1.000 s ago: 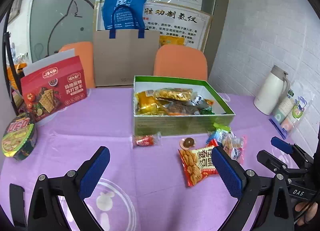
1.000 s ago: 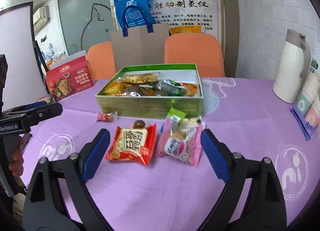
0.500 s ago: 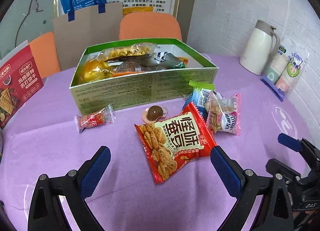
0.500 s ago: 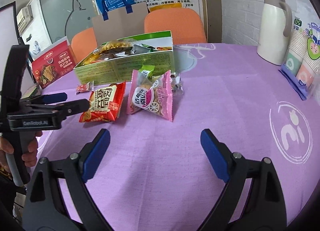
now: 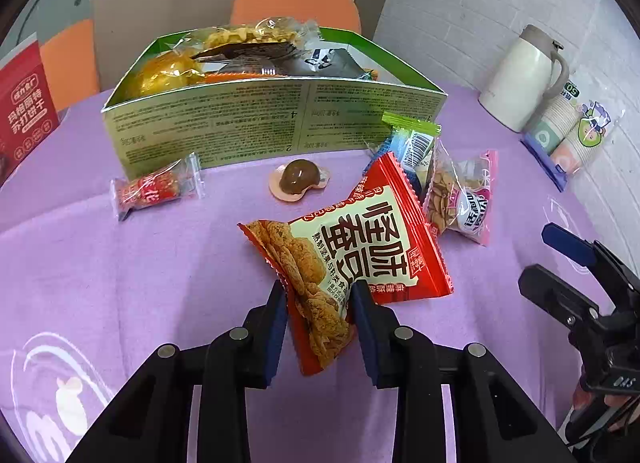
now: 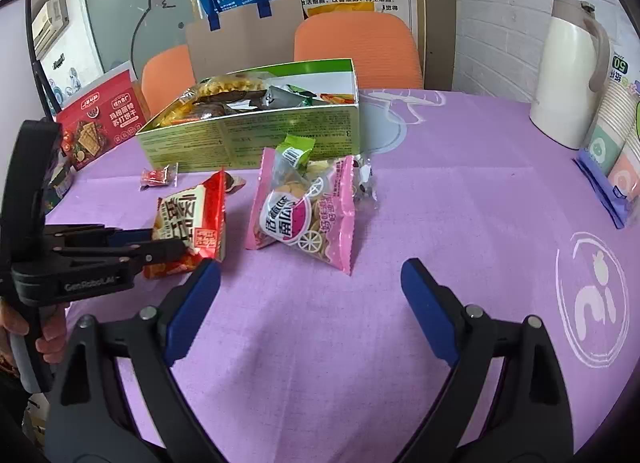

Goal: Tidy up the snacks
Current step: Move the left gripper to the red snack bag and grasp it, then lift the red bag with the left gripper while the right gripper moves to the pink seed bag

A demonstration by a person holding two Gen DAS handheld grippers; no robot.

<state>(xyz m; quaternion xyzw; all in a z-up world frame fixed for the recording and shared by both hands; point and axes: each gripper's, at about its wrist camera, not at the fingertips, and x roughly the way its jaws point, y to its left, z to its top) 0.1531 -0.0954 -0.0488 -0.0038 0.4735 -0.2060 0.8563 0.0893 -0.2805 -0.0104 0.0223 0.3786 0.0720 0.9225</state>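
The left gripper (image 5: 320,295) is closing its jaws on the near corner of the red snack bag (image 5: 352,259), which lies on the purple tablecloth (image 5: 120,283) in front of the green box (image 5: 276,119) full of snacks. The right gripper (image 6: 310,287) hangs wide and holds nothing, just before the pink snack bag (image 6: 304,211).
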